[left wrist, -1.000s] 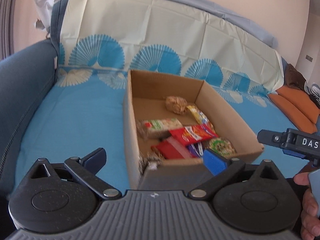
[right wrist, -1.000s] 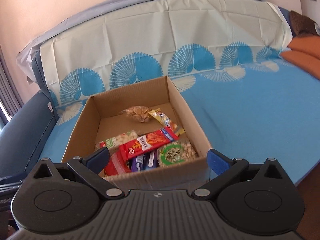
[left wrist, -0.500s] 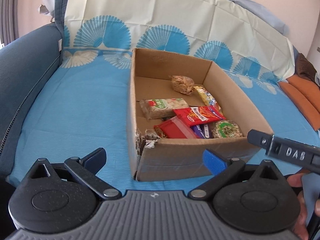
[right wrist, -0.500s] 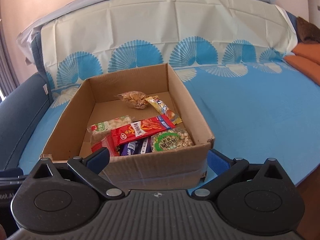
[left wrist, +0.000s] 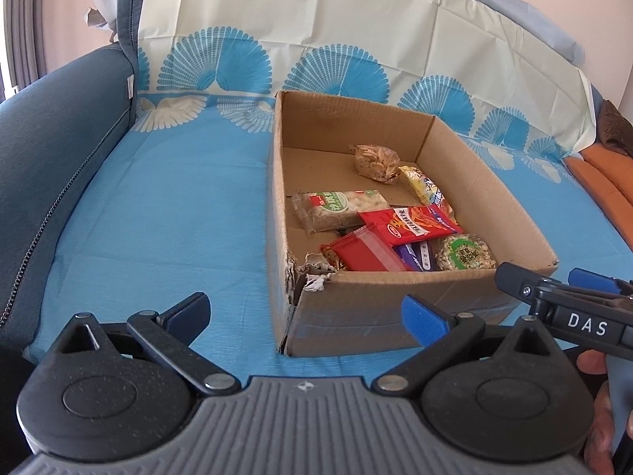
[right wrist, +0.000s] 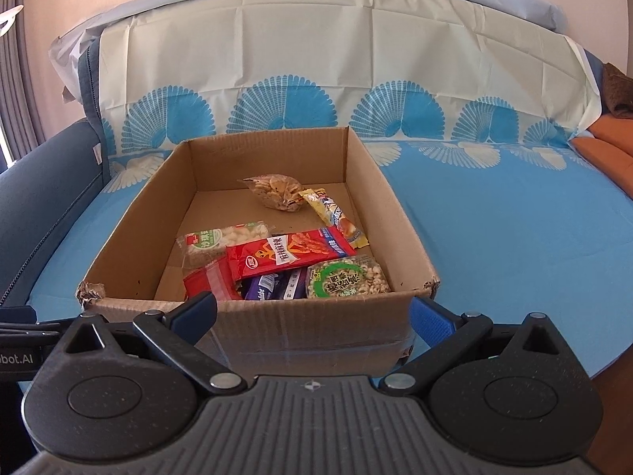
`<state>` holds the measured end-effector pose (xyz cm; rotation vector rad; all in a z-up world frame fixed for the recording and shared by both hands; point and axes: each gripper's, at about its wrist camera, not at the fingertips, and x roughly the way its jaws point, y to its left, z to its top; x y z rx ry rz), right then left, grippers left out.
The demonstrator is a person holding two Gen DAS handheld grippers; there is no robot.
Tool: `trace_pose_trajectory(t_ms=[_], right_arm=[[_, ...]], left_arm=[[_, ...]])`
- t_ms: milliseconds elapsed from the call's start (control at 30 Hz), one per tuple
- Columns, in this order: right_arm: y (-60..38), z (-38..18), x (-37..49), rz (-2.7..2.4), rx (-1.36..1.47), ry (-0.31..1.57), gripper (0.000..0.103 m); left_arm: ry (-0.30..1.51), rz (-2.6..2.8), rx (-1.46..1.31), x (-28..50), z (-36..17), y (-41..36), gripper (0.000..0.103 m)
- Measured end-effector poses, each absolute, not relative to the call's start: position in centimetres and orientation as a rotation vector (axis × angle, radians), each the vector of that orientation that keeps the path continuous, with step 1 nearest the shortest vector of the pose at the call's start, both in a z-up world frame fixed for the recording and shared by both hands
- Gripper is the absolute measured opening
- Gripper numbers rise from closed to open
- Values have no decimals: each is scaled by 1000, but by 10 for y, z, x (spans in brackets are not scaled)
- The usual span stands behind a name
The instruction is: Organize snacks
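An open cardboard box (left wrist: 395, 308) (right wrist: 308, 340) sits on a blue sofa cover. Inside lie several snack packets: a long red packet (left wrist: 411, 223) (right wrist: 289, 255), a green-and-white rice snack (left wrist: 340, 208) (right wrist: 221, 239), a round green-labelled nut pack (left wrist: 465, 253) (right wrist: 346, 279), a clear bag of crackers (left wrist: 374, 160) (right wrist: 275, 190), a yellow bar (left wrist: 423, 188) (right wrist: 334, 213) and purple bars (right wrist: 273, 287). My left gripper (left wrist: 306, 312) is open, low in front of the box's near-left corner. My right gripper (right wrist: 314, 310) is open before the box's front wall, holding nothing.
The box's near-left corner (left wrist: 308, 273) is torn. A dark blue sofa arm (left wrist: 47, 150) rises at the left, and the cream-and-blue cover drapes over the backrest (right wrist: 316, 71). An orange cushion (left wrist: 605, 174) lies at the far right. A hand (left wrist: 601, 419) holds the right tool.
Both grippers have pulled back and risen, so the box sits farther off and its contents show more fully. Both stay open; the snacks have not moved.
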<state>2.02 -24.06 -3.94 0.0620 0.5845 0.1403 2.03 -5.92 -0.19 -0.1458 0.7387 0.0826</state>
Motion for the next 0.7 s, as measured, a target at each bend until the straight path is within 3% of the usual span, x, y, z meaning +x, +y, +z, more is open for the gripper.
trace_pose_trajectory(t_ms=[700], right_arm=[[-240, -38, 19, 152, 45, 572, 102]], left_arm=[[733, 83, -141, 19, -2, -60, 103]])
